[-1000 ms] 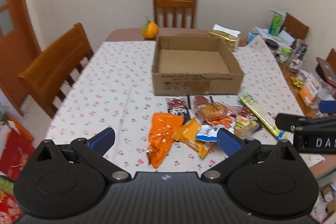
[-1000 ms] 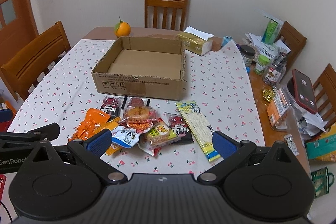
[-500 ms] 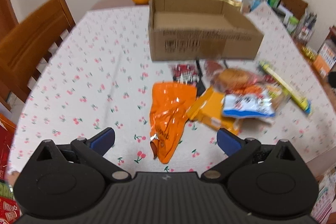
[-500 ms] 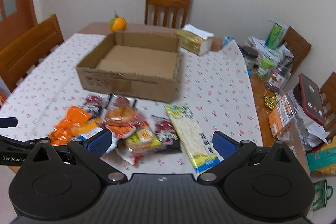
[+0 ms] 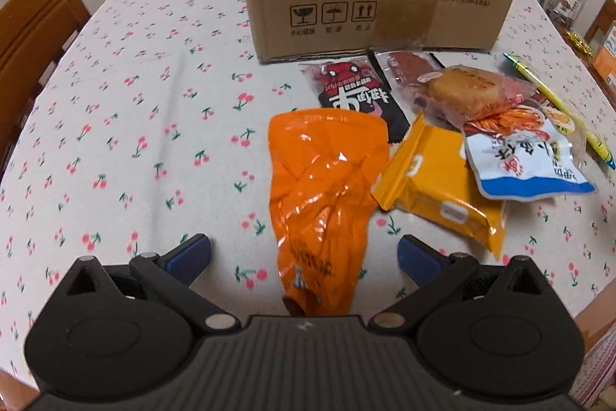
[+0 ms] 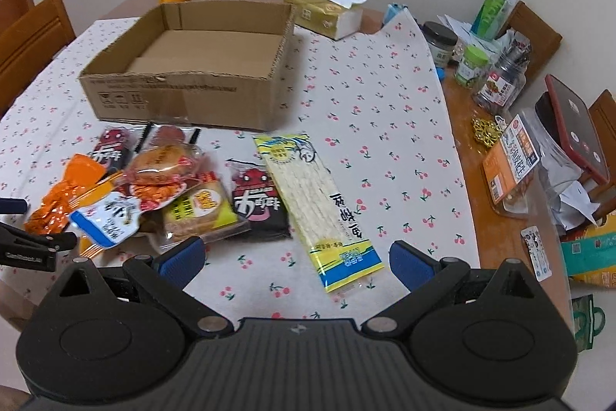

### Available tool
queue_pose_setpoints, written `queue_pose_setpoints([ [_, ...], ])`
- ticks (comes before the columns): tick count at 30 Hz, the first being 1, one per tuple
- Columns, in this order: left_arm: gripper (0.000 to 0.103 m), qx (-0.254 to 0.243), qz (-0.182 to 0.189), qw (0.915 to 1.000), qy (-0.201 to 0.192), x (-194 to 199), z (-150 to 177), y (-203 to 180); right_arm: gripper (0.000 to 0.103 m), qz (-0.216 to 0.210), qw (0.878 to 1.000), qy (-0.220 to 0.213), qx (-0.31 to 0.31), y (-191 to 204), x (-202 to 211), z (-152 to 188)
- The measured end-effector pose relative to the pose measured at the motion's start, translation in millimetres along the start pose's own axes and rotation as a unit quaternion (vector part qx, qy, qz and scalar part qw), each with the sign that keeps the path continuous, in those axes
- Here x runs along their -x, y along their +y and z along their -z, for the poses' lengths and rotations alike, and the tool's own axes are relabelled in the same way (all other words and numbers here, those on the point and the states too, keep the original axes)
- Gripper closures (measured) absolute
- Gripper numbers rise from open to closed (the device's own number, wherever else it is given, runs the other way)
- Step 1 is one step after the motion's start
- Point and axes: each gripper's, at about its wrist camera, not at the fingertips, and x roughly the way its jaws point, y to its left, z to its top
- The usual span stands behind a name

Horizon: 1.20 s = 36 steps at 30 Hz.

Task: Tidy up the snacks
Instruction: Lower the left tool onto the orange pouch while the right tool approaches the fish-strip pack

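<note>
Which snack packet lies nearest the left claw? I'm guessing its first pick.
The crinkled orange foil packet: its near end lies between the open left claw's fingertips, while the yellow packet and the rest of the pile sit farther right.

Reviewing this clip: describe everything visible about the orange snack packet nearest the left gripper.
The orange snack packet is a glossy, crinkled foil-like pouch, wide and flat at its sealed far end, narrowing and twisted toward the near end, where blurred dark print shows. It lies flat on the cherry-print tablecloth, lengthwise between the open jaws of the left gripper, not gripped. Its far right corner overlaps the black-and-red packet; the yellow packet lies against its right edge.
</note>
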Motion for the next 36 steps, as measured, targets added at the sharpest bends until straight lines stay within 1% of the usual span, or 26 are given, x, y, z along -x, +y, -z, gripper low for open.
queue_pose_setpoints([
  [7, 0.000, -0.024, 0.011, 0.9997, 0.000, -5, -8, 4, 0.000, -0.005, 1.000, 0.008, 0.009, -14, -27, -8],
  [9, 0.000, -0.032, 0.015, 0.9994, 0.003, -6, -11, 4, 0.000, -0.003, 1.000, 0.020, 0.009, -18, -38, -9],
  [14, 0.001, -0.049, 0.024, 0.9985, -0.001, -9, -12, 5, 0.000, -0.020, 0.999, 0.041, 0.008, -29, -58, -10],
  [16, 0.006, -0.055, 0.030, 0.9981, -0.003, -8, -12, 5, 0.000, -0.029, 0.998, 0.047, 0.005, -33, -66, -11],
  [18, 0.015, -0.059, 0.033, 0.9977, -0.009, -6, -11, 4, 0.000, -0.045, 0.998, 0.053, 0.000, -39, -75, -15],
  [19, 0.018, -0.062, 0.034, 0.9974, -0.011, -5, -11, 4, 0.000, -0.050, 0.997, 0.054, 0.001, -41, -79, -17],
  [20, 0.022, -0.064, 0.036, 0.9972, -0.011, -4, -12, 3, 0.000, -0.056, 0.997, 0.055, 0.002, -43, -83, -20],
  [22, 0.028, -0.068, 0.038, 0.9969, -0.012, -3, -13, 1, 0.000, -0.068, 0.996, 0.056, 0.011, -45, -91, -25],
  [23, 0.031, -0.068, 0.038, 0.9969, -0.011, -3, -13, 0, 0.000, -0.074, 0.996, 0.056, 0.017, -46, -95, -27],
  [24, 0.037, -0.066, 0.038, 0.9970, -0.010, -2, -14, -1, 0.000, -0.082, 0.995, 0.058, 0.022, -47, -99, -30],
  [26, 0.043, -0.070, 0.039, 0.9967, -0.013, -1, -15, -4, 0.000, -0.095, 0.993, 0.060, 0.033, -48, -106, -34],
  [29, 0.044, -0.061, 0.032, 0.9976, -0.011, -1, -16, -6, 0.000, -0.116, 0.990, 0.061, 0.048, -51, -115, -38],
  [30, 0.044, -0.059, 0.030, 0.9978, -0.011, -1, -16, -7, 0.001, -0.125, 0.989, 0.062, 0.054, -51, -118, -39],
  [34, 0.044, -0.045, 0.023, 0.9987, -0.007, -2, -17, -6, 0.011, -0.147, 0.984, 0.069, 0.078, -52, -130, -41],
  [36, 0.044, -0.038, 0.019, 0.9991, -0.006, -3, -18, -6, 0.015, -0.159, 0.982, 0.071, 0.078, -55, -135, -43],
])
